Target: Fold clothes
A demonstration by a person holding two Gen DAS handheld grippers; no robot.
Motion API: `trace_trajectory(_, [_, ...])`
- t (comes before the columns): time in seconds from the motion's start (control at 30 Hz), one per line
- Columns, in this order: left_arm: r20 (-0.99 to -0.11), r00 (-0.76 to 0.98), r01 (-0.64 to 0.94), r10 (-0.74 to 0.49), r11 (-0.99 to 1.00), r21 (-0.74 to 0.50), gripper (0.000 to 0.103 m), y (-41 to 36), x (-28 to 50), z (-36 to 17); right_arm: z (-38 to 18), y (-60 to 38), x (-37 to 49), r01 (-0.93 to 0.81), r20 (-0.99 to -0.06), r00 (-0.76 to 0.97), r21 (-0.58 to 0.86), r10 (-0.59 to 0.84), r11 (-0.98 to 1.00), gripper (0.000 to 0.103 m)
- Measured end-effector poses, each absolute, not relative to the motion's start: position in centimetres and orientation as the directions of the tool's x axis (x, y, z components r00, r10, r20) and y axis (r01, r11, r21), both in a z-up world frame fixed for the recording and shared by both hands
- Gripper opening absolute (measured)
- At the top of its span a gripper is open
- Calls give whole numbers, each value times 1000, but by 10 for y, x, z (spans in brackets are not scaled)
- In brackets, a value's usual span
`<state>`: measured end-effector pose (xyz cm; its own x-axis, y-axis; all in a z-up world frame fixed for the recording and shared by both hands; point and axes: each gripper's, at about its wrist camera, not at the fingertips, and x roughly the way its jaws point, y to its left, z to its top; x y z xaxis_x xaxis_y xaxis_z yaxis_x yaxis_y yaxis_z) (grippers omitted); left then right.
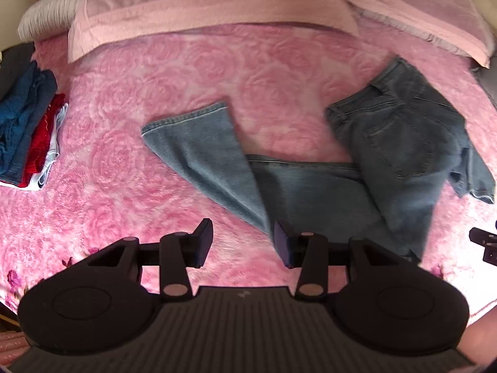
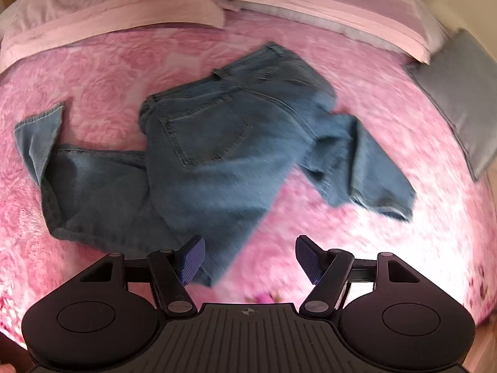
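A pair of blue jeans (image 1: 388, 155) lies crumpled on the pink rose-patterned bedspread (image 1: 155, 71). One leg runs left with its hem (image 1: 186, 118) turned up; the waist and back pocket lie at the right. My left gripper (image 1: 242, 245) is open and empty, just above the bedspread at the near edge of the folded leg. In the right wrist view the jeans (image 2: 211, 143) fill the middle. My right gripper (image 2: 250, 261) is open and empty, its left finger (image 2: 191, 259) over the near corner of the denim.
A stack of folded clothes (image 1: 28, 127), blue, red and white, sits at the bed's left edge. Pink pillows (image 1: 202, 6) line the head of the bed. A grey cushion (image 2: 456, 93) lies at the right edge. The right gripper's tip (image 1: 484, 242) shows at the far right.
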<state>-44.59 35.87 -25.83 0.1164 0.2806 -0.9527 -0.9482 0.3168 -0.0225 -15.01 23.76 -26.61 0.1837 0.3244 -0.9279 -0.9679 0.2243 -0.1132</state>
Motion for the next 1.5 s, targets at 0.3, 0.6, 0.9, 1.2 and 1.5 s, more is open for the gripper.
trace_trajectory(0.3, [-967,99,-975,236,217,-47,41,416,-445,-306,-326,330,-179,-987,-925,154,-163,347,5,68])
trace_trajectory(0.6, [-975,77,-992,209,111,-55,42,455,-450,-350,-387,383,-215,-979,-906,113,-170,407,-108,68])
trace_trajectory(0.9, [-980,85,-995,179,67,-74,49,484,-439,-386,-440,416,-223,-934,-870,265,-338,416,-113,66])
trace_trajectory(1.2, [-992,-21,-991,123,132,38,23,494,-404,-425,-397,387,-160,-982,-886,184,-146,426,121,0])
trace_trajectory(1.5, [-961,121,-993,247,19,-120,1,507,-458,-344,-263,363,-15,-620,-731,-163,598,662,507,0])
